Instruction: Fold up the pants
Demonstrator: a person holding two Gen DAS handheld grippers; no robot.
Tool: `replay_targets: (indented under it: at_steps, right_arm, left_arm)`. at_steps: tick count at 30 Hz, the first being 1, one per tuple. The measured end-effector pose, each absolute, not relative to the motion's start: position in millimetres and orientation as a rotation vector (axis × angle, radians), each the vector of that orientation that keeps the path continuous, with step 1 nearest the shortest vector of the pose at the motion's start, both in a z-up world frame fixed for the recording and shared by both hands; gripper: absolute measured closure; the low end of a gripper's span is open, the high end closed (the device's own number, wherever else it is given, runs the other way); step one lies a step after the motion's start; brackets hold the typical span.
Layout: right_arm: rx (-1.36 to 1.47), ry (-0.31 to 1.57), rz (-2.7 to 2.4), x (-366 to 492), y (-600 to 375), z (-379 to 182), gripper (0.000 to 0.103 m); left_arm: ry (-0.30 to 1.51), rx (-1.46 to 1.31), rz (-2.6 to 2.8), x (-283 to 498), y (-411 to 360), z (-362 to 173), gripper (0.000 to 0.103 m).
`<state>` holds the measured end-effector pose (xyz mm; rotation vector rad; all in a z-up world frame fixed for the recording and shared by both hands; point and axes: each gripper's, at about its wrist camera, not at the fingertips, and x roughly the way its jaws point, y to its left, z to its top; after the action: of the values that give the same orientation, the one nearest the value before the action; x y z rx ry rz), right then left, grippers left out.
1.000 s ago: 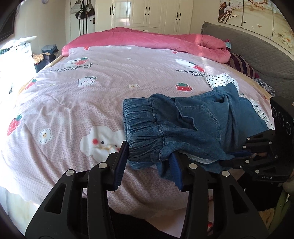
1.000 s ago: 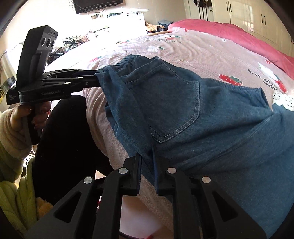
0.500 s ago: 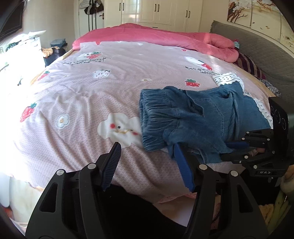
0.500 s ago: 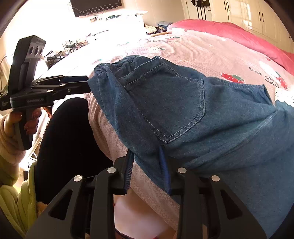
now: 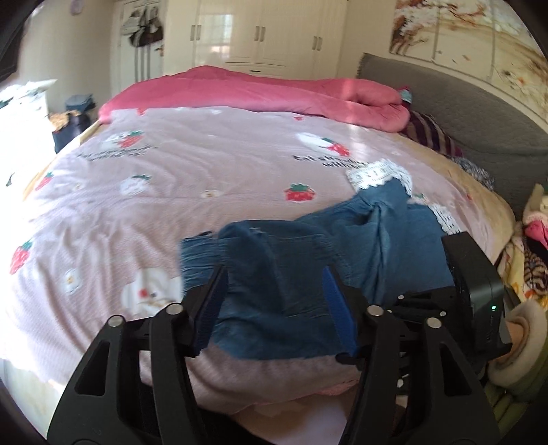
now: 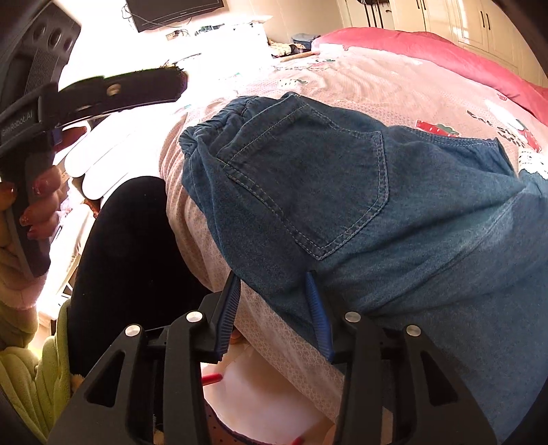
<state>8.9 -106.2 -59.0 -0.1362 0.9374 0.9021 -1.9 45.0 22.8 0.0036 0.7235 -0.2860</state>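
Note:
Blue denim pants with lace-trimmed cuffs (image 5: 308, 260) lie bunched on the near edge of the bed, back pocket up in the right wrist view (image 6: 342, 191). My left gripper (image 5: 274, 301) is open, its jaws wide apart above the waistband end, holding nothing. It also shows in the right wrist view (image 6: 147, 85), lifted clear of the pants. My right gripper (image 6: 274, 304) is open, with its jaws apart at the pants' near edge. Its body shows in the left wrist view (image 5: 472, 291).
The bed has a pink strawberry-print quilt (image 5: 171, 191) and a rolled pink blanket (image 5: 274, 92) at the far side. A grey headboard (image 5: 462, 113) is at the right. White wardrobes (image 5: 267, 34) stand behind. A TV (image 6: 174, 10) hangs on the wall.
Both grippers have opened and let go of the pants. The left gripper has risen away from the waistband. The pants now rest on the bed's edge.

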Motion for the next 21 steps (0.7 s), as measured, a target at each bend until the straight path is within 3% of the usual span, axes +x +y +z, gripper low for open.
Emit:
replay_targets:
  at_steps: [3,11,21]
  right_arm:
    - [-0.057,0.92,0.904,7,-129,-41,0.065]
    - [0.021,0.809,0.723,24,-172,-4,0.061]
    - [0.012,0.974,0.648,49,-157,-60,0.061]
  left_arm:
    - [0.794,0.02,-0.285,6,35,-7,0.069]
    - [0.895,-0.032,-0.24,8,53,-53,0.07]
    - [0.884,-0.035,-0.248,13,53,-59,0.07]
